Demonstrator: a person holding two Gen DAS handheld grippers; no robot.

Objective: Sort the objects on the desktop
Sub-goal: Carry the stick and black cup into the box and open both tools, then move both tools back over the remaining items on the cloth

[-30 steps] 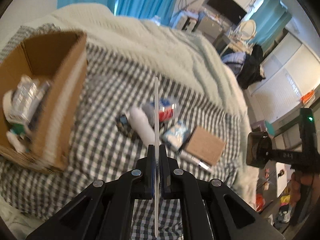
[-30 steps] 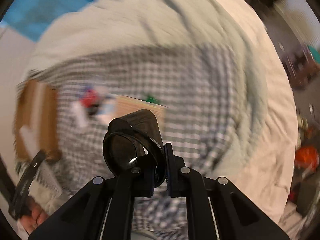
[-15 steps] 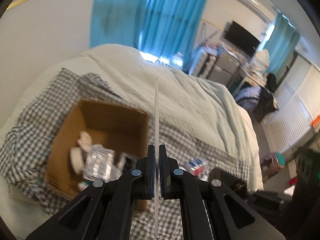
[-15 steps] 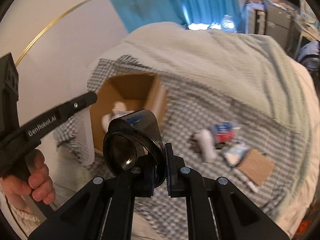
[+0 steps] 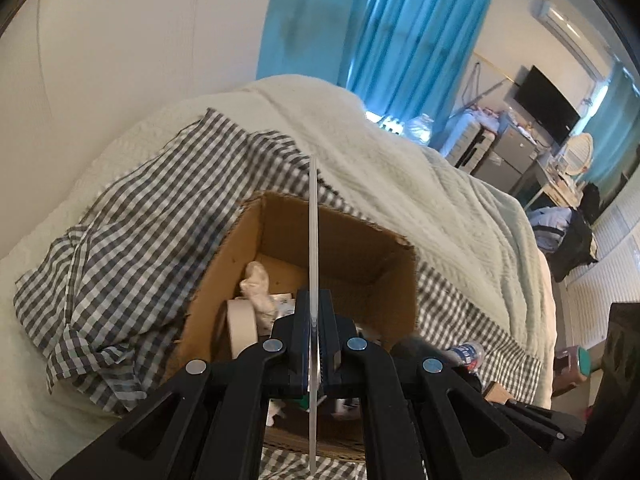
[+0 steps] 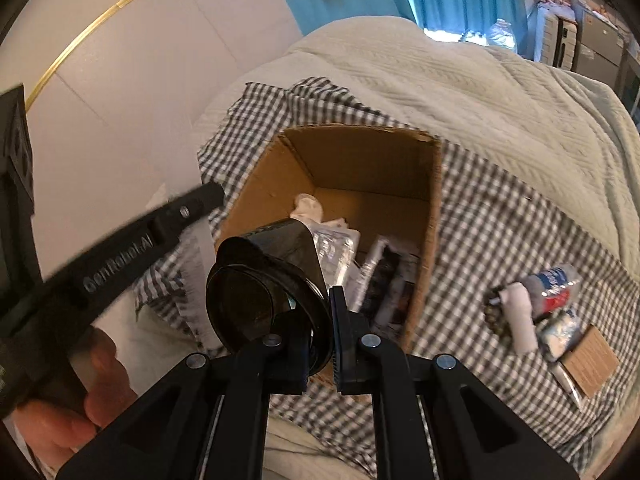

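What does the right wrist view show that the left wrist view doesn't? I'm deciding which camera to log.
Only the right wrist view shows the black cup the right tool grips, the person's hand, and the cardboard piece. Only the left wrist view shows the thin clear sheet edge-on in the left tool and the tape roll. Both show the cardboard box on the checked cloth.

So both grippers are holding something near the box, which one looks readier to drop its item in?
Probably the left gripper: its thin clear ruler already points down over the open cardboard box. The right gripper, clamping a black cup, looks just short of the box's near edge.
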